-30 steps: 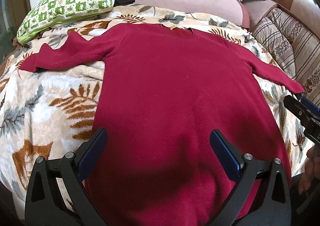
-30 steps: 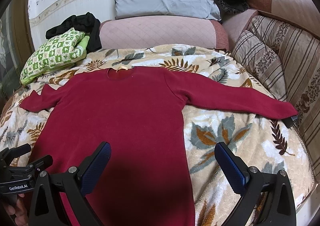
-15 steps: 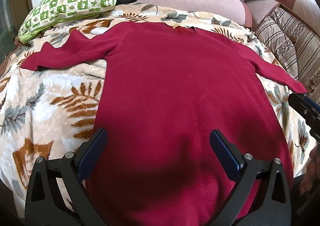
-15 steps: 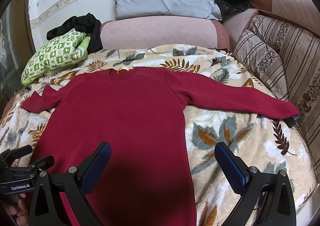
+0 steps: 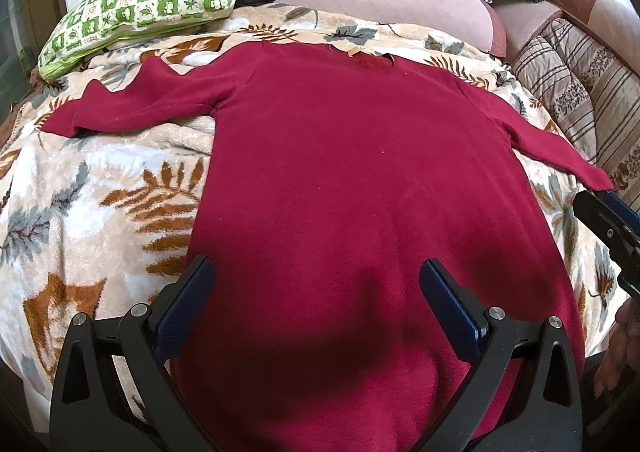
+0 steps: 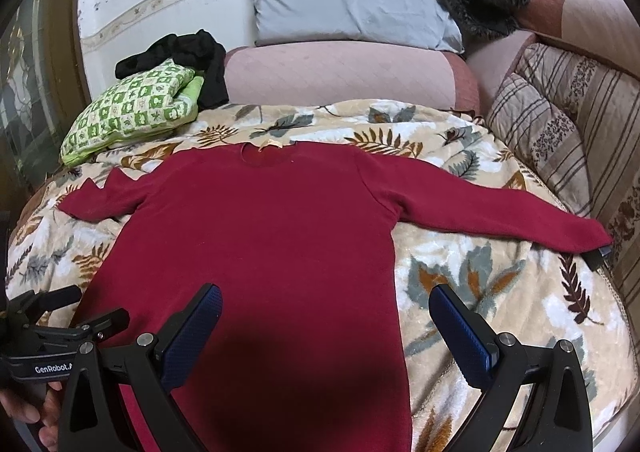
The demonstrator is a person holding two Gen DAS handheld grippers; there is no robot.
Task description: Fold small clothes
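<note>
A dark red long-sleeved sweater lies flat on a leaf-patterned blanket, neck at the far side, both sleeves spread out; it also shows in the right wrist view. My left gripper is open and empty above the sweater's lower body. My right gripper is open and empty above the sweater's lower right edge. The right gripper shows at the right edge of the left wrist view. The left gripper shows at the lower left of the right wrist view.
A green checked pillow with black clothing lies at the far left. A pink bolster and grey pillow stand at the back. Striped cushions line the right side. A small dark object lies by the right cuff.
Both grippers have moved slightly forward over the sweater, so it sits lower in both views. Both stay open and the sweater has not moved.
</note>
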